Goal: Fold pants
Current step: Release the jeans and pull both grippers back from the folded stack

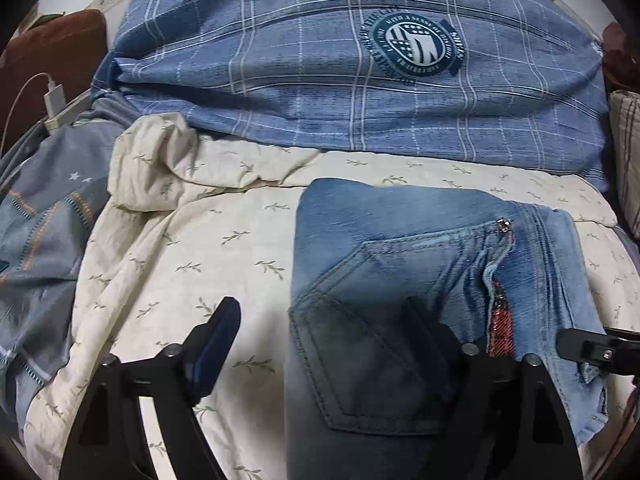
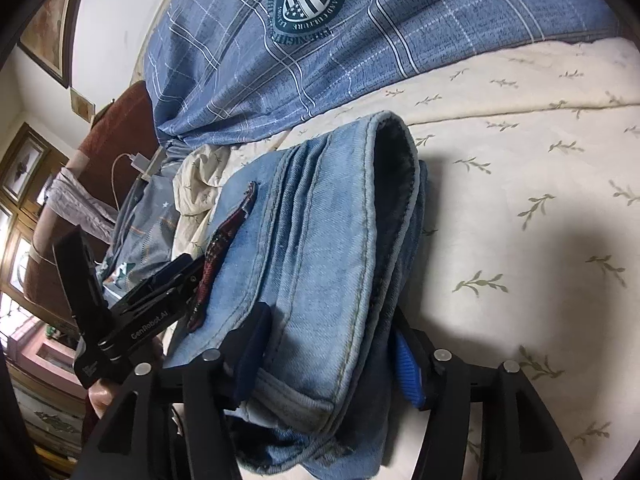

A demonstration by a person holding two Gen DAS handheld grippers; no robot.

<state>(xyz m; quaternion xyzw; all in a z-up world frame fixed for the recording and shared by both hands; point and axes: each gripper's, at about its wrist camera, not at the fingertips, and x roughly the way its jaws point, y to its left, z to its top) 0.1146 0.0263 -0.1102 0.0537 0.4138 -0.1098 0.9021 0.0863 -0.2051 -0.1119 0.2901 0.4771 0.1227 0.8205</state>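
Folded light blue jeans (image 1: 400,264) lie on a cream leaf-print bedspread (image 1: 224,240), back pocket up, with a red plaid lining at the zipper. My left gripper (image 1: 324,328) is open wide over the jeans' left edge, its right finger (image 1: 424,328) on the denim and its left finger (image 1: 220,336) over the bedspread. In the right wrist view the jeans (image 2: 320,240) form a thick folded stack. My right gripper (image 2: 332,344) straddles this stack's near end, one finger on each side; I cannot tell if it squeezes the stack.
A blue plaid duvet (image 1: 320,80) with a round emblem is bunched at the back. A grey starred cloth (image 1: 44,220), a white charger and cable (image 1: 54,98) and a brown headboard (image 1: 52,48) are left. Framed pictures (image 2: 44,24) hang on the wall.
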